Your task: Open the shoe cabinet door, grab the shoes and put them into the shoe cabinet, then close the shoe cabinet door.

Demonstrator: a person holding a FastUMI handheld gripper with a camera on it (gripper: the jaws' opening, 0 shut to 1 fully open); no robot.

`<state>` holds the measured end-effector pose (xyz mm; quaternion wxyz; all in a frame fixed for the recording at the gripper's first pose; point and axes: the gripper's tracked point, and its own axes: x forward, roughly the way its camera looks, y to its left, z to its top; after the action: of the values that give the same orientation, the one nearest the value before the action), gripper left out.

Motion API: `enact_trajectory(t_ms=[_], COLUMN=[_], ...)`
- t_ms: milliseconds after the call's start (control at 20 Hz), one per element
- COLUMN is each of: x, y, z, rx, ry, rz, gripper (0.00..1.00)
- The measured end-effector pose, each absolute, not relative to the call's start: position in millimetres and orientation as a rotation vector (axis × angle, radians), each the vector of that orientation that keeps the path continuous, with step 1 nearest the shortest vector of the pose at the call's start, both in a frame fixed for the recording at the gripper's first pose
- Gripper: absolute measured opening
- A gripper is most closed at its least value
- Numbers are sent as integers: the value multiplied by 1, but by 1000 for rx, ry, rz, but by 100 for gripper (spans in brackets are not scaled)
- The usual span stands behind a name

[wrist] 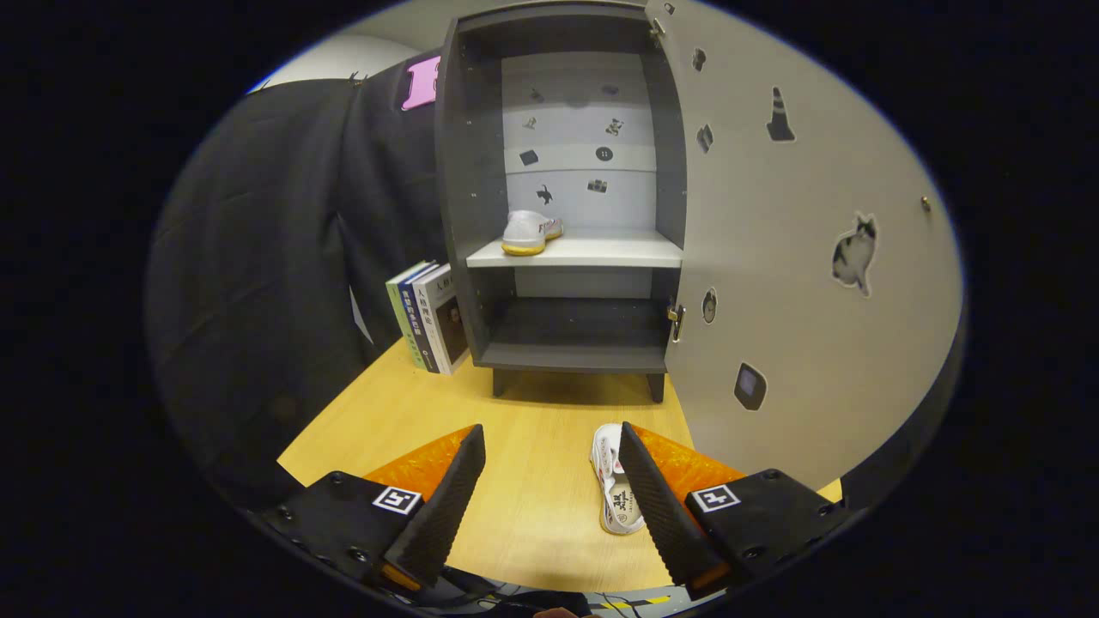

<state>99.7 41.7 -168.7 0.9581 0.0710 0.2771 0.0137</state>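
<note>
- Pale wood table (pixel 532 481) runs from the near edge to a dark shoe cabinet (pixel 459 215) at its far end, with black cloth hanging behind and to the left.
- Its door (pixel 798 257) is swung fully open to the right, a light panel dotted with small stickers, so the opening step looks done.
- One white shoe with a yellow sole (pixel 531 233) already sits on the left part of the cabinet's light middle shelf (pixel 601 251); the dark bottom compartment below it holds nothing I can make out.
- A few upright books (pixel 429 318) stand just left of the cabinet.
- The second white shoe (pixel 615 481) lies on the table, near, touching or just beside the inner face of the right finger, which partly hides it; whether it lies on its side is hard to tell.
- The tongs (pixel 549 455) are spread wide and hold nothing, hovering low over the table and pointing at the cabinet.
- Judged step: fetching the second shoe.
- The next move likely calls for shifting right and down so both fingers straddle the shoe, then pinching it before carrying it to the shelf.
</note>
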Motion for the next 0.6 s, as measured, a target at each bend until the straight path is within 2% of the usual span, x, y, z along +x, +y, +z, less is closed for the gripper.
enact_trajectory(t_ms=[600], x=[128], y=[37], z=[-354], rx=[220], ry=[967], rz=[68], gripper=[98])
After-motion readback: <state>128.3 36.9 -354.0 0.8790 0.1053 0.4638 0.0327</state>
